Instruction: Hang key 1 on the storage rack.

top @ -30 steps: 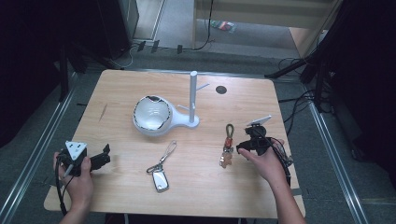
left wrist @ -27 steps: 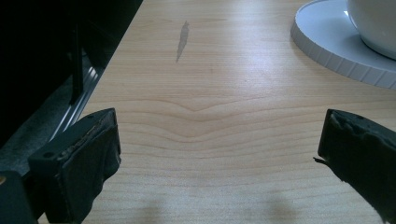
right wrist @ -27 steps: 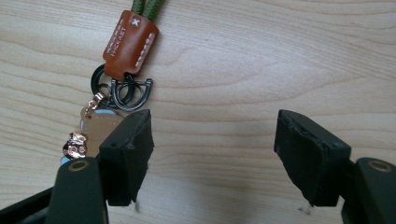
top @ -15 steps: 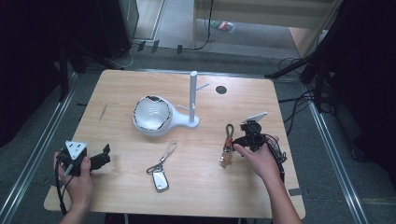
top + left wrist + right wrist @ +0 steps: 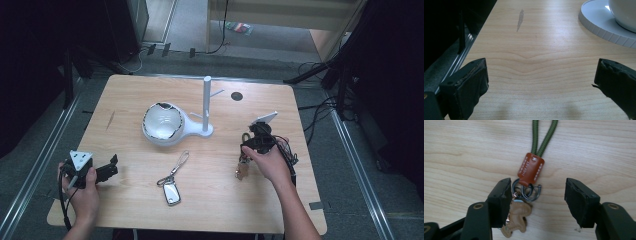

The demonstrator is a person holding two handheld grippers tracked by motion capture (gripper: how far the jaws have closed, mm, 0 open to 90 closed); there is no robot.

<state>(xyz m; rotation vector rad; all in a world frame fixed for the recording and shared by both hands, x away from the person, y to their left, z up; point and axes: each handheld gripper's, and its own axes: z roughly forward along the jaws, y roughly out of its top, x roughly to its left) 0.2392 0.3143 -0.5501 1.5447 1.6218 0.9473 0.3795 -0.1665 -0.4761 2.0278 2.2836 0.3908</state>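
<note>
- A pale wooden table [image 5: 150, 95] stands on a grey floor, with dark equipment around it
- The right gripper [image 5: 536, 195] hovers over a keychain [image 5: 530, 177] at the table's right side, jaws part-way apart and just closing, metal rings between them, one pad beside the rings
- Its green cord loop runs away beyond the tips
- The left gripper [image 5: 540, 80] rests wide open, well apart, near a white stand [image 5: 172, 125]

Wooden table [image 5: 125, 100]; keychain [image 5: 531, 170]; key fob [image 5: 171, 191]
</note>
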